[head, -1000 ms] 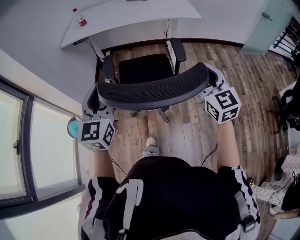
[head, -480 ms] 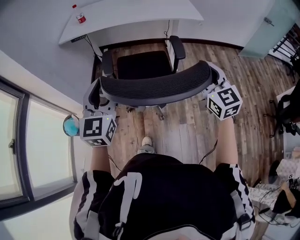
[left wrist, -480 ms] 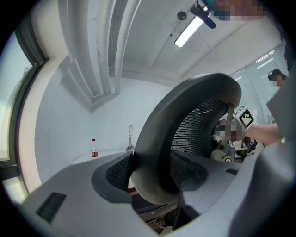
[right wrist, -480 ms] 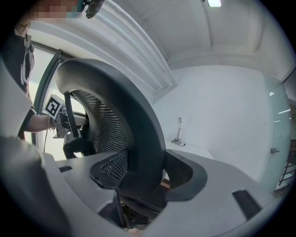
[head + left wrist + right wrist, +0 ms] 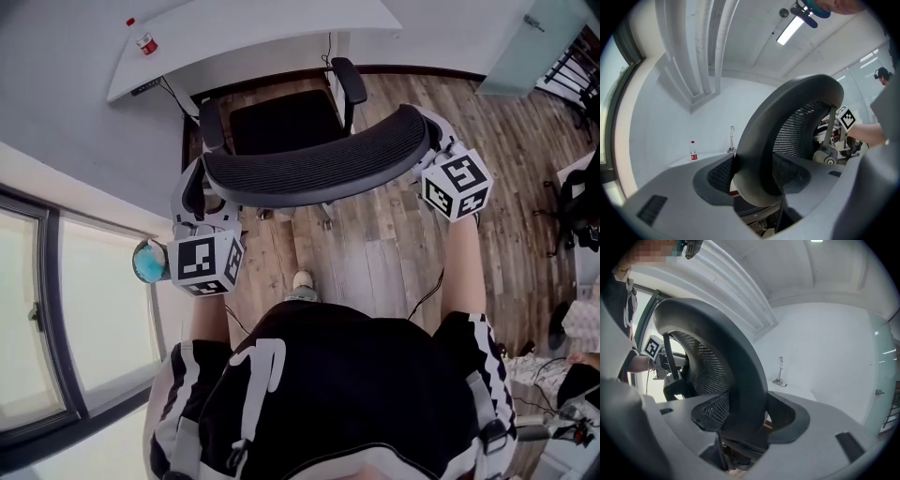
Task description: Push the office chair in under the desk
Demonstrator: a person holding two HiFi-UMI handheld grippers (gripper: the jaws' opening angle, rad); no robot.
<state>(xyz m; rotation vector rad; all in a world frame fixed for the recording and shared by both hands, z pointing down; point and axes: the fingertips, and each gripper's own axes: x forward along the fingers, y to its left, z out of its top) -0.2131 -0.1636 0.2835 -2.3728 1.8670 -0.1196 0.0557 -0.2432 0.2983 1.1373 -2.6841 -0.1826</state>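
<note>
The black office chair stands on the wood floor with its mesh backrest (image 5: 309, 171) towards me and its seat (image 5: 279, 122) facing the white desk (image 5: 253, 26). The front of the seat and the armrests sit near the desk's edge. My left gripper (image 5: 193, 195) is shut on the backrest's left end, whose rim (image 5: 761, 140) fills the gap between the jaws (image 5: 754, 183). My right gripper (image 5: 429, 142) is shut on the right end, with the rim (image 5: 733, 366) between its jaws (image 5: 745, 422). Both grippers point level at the desk.
A small red-labelled bottle (image 5: 143, 41) stands on the desk's left part, and cables hang under the desk. A window and a teal round object (image 5: 148, 261) lie at the left. My foot (image 5: 302, 283) is just behind the chair. Dark furniture (image 5: 581, 202) stands at the right.
The chair has rolled closer to the desk, with both grippers still holding the backrest ends and moving along with it. I have stepped forward behind it.
</note>
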